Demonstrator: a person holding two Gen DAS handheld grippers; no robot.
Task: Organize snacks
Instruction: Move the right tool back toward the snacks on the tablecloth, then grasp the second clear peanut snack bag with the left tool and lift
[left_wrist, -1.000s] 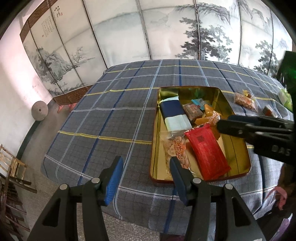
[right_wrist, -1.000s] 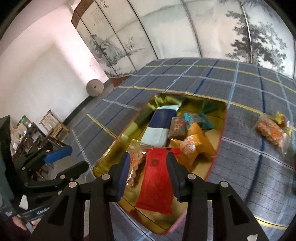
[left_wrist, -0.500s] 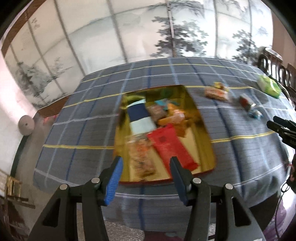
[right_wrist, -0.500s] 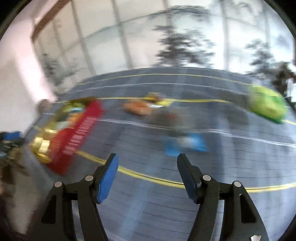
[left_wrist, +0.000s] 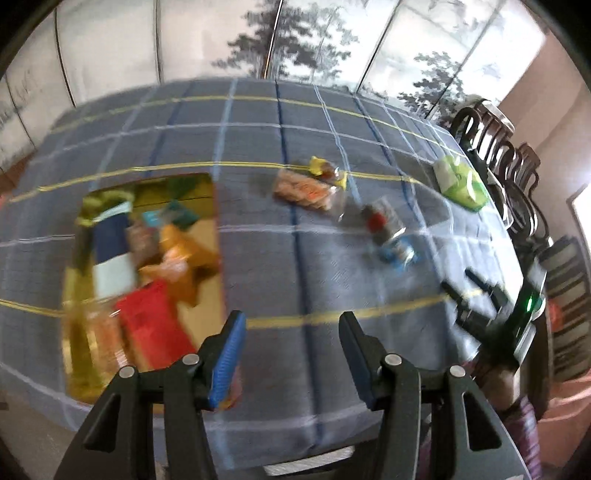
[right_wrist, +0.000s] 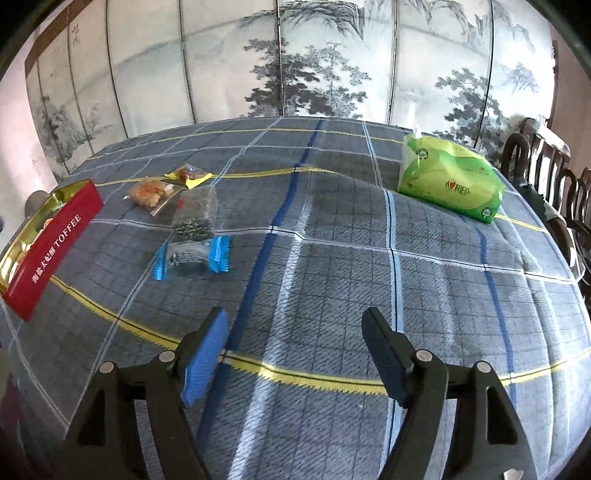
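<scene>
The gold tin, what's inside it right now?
The gold tin holds a red packet, a navy-and-white packet, orange wrappers and a clear bag. Anything beneath them is covered, and blur hides details.

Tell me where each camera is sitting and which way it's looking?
Left wrist: sits on the left gripper, looking down across the checked tablecloth at the gold tin and loose snacks; its own open fingers show, plus the right gripper.
Right wrist: sits on the right gripper, facing the painted screen; its fingers are opening over bare cloth.
Shared: the tin, the blue-ended packet and the green tissue pack.
</scene>
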